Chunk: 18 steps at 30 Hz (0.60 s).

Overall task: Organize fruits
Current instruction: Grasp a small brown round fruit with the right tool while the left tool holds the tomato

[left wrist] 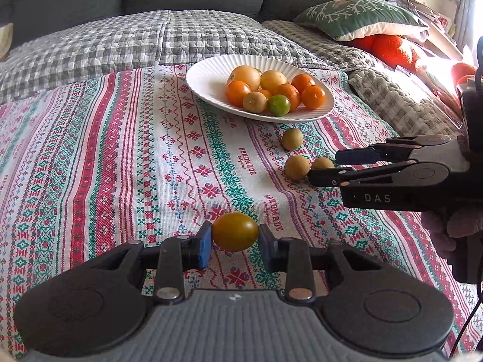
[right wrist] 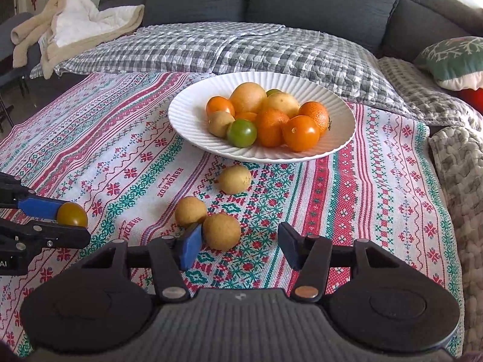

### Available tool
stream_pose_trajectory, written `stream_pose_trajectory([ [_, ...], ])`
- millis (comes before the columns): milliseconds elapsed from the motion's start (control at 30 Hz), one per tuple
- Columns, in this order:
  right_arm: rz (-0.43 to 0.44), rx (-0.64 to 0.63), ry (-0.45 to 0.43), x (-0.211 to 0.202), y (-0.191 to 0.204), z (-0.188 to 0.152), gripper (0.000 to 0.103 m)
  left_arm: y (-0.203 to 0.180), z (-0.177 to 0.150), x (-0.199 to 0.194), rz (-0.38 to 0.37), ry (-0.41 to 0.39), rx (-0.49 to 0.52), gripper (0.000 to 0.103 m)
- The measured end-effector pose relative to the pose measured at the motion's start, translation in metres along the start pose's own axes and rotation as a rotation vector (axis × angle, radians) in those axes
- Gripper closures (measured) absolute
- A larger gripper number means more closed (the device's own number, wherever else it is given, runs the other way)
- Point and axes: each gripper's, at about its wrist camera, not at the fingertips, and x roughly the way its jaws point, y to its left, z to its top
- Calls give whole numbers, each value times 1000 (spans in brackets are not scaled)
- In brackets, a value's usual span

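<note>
The left gripper pinches a yellow-brown tomato between its pads, above the patterned cloth. The right gripper stands spread, not pressing anything: a tan fruit lies on the cloth between its fingers, close to the blue left pad and apart from the right one. A second tan fruit touches it, and a third lies near the white plate, which holds orange, yellow and green fruits.
</note>
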Motion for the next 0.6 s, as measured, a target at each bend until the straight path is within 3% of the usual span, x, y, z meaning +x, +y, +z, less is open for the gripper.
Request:
stream_pose_trajectory([
  [167,43,-12,-2,-1,4,1,79,-2,2,1,2,-4,-1,75],
  [600,47,-19,-13,-14,-1,-1,79,-7,9,4,-2,-19,16,75],
])
